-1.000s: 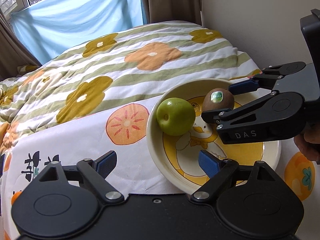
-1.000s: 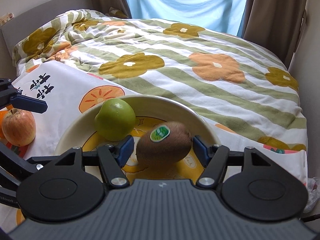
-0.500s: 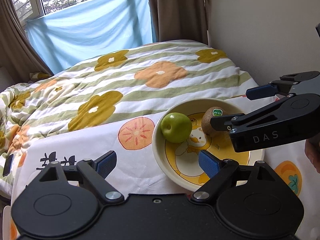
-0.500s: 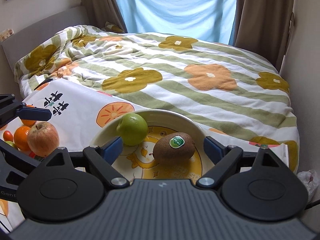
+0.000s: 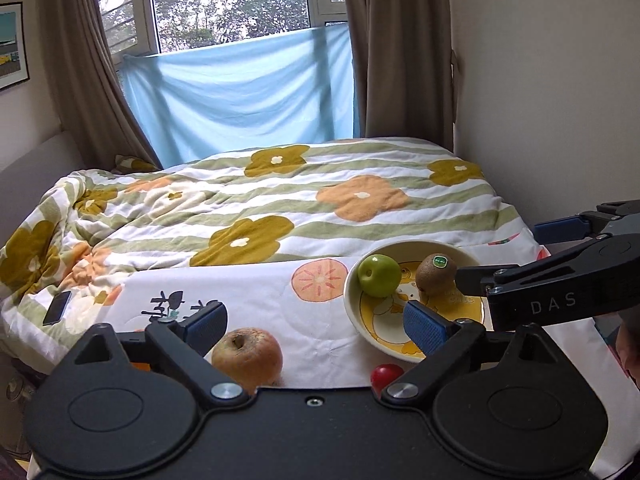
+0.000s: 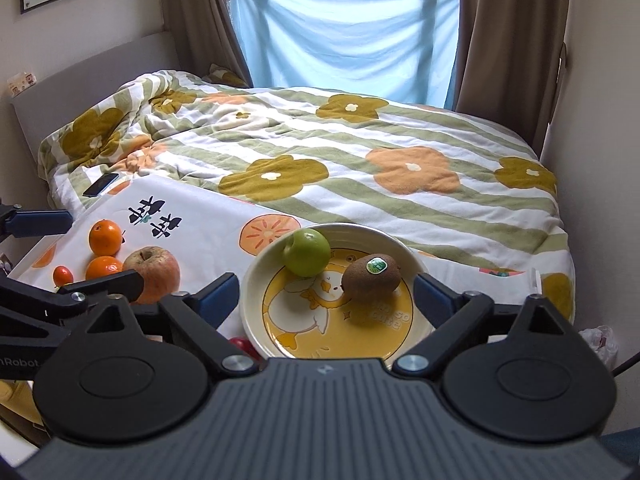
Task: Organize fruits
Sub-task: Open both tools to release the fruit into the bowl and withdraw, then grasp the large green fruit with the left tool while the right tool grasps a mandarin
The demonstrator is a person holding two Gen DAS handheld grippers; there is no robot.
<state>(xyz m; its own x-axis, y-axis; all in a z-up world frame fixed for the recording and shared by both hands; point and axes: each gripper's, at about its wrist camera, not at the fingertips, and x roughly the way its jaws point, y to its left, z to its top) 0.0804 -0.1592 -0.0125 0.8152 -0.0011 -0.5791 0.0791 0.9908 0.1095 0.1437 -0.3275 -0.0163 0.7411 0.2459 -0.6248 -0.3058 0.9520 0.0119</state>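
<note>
A green apple (image 6: 307, 252) and a kiwi (image 6: 371, 278) sit side by side in the duck bowl (image 6: 256, 280), apparently sorted. Both grippers, right (image 6: 323, 296) and left (image 5: 316, 322), hang with fingers apart and empty. A red apple (image 5: 247, 356) lies just before the left gripper, likely next; oranges (image 6: 105, 237) wait far left.

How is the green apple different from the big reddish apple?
The green apple is smooth, bright green and smaller; the reddish apple is bigger, blotchy red-yellow and looks a bit rough. The green apple sits inside the duck bowl near the kiwi; the reddish apple sits outside it on the printed cloth, by the oranges. Both are round, stem-dimple up, and neither is held.
</note>
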